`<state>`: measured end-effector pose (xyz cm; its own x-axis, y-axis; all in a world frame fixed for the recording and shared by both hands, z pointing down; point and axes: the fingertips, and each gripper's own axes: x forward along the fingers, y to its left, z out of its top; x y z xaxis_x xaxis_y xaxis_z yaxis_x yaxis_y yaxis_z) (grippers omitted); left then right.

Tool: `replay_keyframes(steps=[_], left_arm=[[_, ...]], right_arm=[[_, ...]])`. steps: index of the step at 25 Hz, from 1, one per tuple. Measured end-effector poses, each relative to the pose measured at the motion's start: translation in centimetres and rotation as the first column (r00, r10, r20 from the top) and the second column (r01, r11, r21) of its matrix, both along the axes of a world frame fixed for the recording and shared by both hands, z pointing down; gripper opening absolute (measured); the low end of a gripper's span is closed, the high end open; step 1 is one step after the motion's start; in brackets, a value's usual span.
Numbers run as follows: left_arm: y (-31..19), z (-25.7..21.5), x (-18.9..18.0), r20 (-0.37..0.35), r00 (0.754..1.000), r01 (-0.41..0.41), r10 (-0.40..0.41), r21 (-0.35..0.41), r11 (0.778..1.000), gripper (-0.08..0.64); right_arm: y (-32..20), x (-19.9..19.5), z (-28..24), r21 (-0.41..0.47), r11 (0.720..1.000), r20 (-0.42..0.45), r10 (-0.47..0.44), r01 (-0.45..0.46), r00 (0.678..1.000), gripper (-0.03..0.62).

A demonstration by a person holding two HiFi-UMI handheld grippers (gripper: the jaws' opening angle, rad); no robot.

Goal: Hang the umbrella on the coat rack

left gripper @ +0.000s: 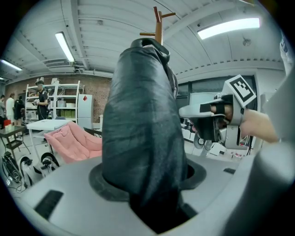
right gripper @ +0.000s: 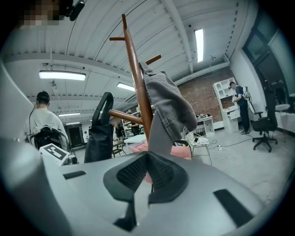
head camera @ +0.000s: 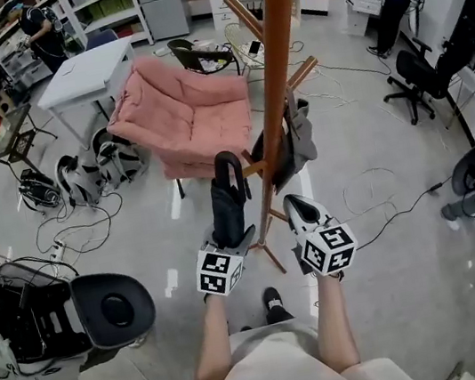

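A black folded umbrella point(head camera: 225, 206) stands upright in my left gripper point(head camera: 232, 238), whose jaws are shut on its cloth body point(left gripper: 143, 124). Its looped handle point(head camera: 227, 164) is level with a low peg point(right gripper: 124, 116) of the brown wooden coat rack point(head camera: 276, 70); I cannot tell whether they touch. A grey garment point(head camera: 298, 136) hangs on the rack. My right gripper point(head camera: 300, 207) is just right of the umbrella, close to the pole, shut with nothing between its pads. From the right gripper view the umbrella point(right gripper: 99, 133) is left of the pole point(right gripper: 136, 69).
A pink cushioned chair point(head camera: 188, 111) sits behind the rack, with a white table point(head camera: 87, 70) further back. A black round stool point(head camera: 113, 309) and bags are at the left. Cables run across the floor. An office chair point(head camera: 416, 73) and people are at the far edges.
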<state>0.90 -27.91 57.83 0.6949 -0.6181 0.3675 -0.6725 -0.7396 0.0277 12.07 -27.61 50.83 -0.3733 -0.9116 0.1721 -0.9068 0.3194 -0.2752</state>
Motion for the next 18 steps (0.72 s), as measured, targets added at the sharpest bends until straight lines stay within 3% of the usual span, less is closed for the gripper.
replay_keyframes(steps=[18], left_arm=[[-1.0, 2.2, 1.7, 0.027, 0.999, -0.033, 0.035, -0.048, 0.998, 0.256]], right_arm=[[-1.5, 2.0, 0.6, -0.018, 1.000, 0.004, 0.009, -0.008, 1.000, 0.003]])
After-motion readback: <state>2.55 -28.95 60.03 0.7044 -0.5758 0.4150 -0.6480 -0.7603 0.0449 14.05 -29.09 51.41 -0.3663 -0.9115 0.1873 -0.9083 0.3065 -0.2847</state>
